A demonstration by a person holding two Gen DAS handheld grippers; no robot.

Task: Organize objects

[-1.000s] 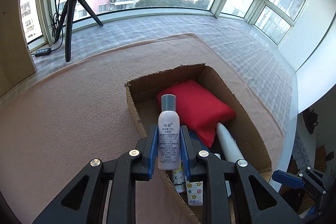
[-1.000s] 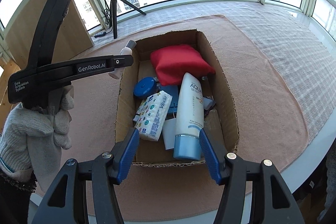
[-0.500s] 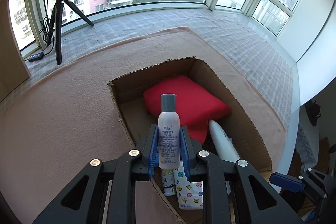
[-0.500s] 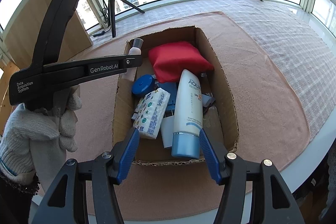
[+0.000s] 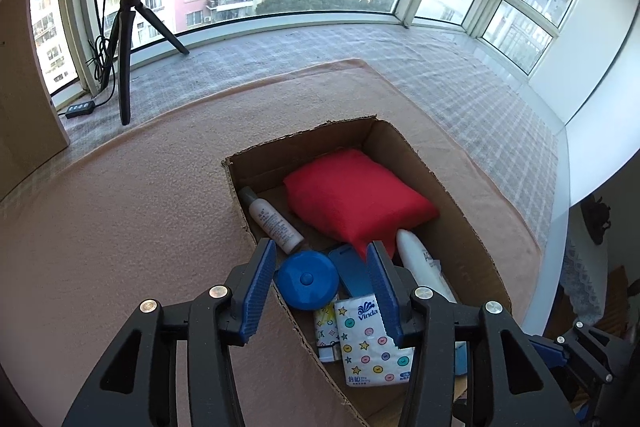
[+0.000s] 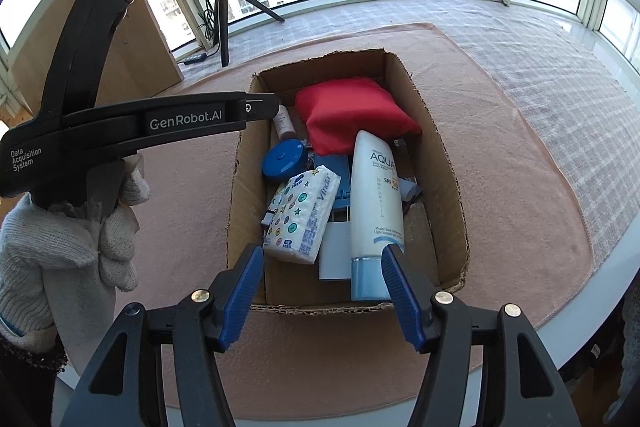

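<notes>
Both tools, left tool point(image 5: 322, 291) and right tool point(image 6: 322, 291), hang wide and empty over the box point(image 6: 440, 163), where the bottle point(image 5: 272, 221) lies against the left wall, so a low withdrawal risks snagging the cardboard rim.

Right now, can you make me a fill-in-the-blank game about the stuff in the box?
1. The pillow in the cardboard box is ____.
2. The small bottle lies on its ____.
3. The left tool is ____ and holds nothing.
4. The round blue case lies ____ the box.

Missing words: red; side; open; inside
</notes>
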